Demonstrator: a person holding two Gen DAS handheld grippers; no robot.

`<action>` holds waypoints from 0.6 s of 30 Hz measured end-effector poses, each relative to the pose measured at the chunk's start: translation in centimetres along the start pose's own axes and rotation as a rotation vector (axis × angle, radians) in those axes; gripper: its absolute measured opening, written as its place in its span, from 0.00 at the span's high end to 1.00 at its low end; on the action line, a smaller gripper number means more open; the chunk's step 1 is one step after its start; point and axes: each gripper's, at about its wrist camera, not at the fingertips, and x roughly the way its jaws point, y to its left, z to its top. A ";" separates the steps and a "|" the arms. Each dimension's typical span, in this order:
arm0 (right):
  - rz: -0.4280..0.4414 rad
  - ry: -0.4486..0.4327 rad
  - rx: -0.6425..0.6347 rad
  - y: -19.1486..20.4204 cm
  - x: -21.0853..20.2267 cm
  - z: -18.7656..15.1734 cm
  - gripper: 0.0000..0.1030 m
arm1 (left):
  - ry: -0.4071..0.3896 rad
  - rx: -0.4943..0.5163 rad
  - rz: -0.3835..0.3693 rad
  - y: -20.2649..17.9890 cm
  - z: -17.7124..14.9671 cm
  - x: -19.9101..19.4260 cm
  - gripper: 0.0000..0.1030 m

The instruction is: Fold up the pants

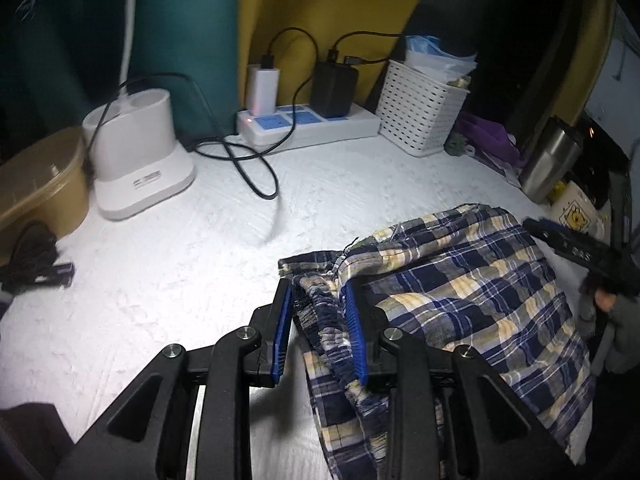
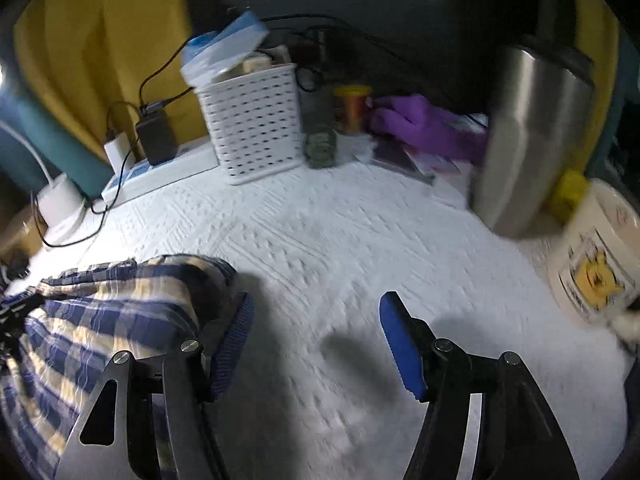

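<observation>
The blue, yellow and white plaid pants (image 1: 460, 280) lie folded on the white textured table cover (image 1: 180, 280). My left gripper (image 1: 318, 286) straddles their gathered elastic waistband (image 1: 320, 320). The band rests against the right blue pad, and a gap shows beside the left pad. In the right wrist view the pants (image 2: 100, 300) lie at the lower left. My right gripper (image 2: 318, 300) stands open just right of them, over bare cover, with nothing between its pads; its left finger sits by the cloth's edge. A hand (image 1: 604, 300) holding that gripper shows past the pants' right side.
Along the back stand a white power strip (image 1: 312, 128) with chargers and a looping black cable (image 1: 248, 168), a white perforated basket (image 1: 420, 108) and a white lamp base (image 1: 140, 152). A steel tumbler (image 2: 528, 140) and a cartoon-printed cup (image 2: 596, 256) stand at the right.
</observation>
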 end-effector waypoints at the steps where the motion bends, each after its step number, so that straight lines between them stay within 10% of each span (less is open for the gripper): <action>1: 0.014 -0.005 -0.003 0.0 -0.7 -0.3 0.35 | -0.002 0.003 -0.006 -0.2 0.1 -0.2 0.73; 8: 0.133 -0.017 -0.008 1.9 -3.8 -1.6 0.35 | -0.059 -0.017 -0.024 -1.3 0.2 -3.6 0.38; 18: 0.226 0.042 -0.051 4.7 -6.5 -5.3 0.35 | -0.002 -0.017 -0.045 -2.9 -3.6 -5.6 0.38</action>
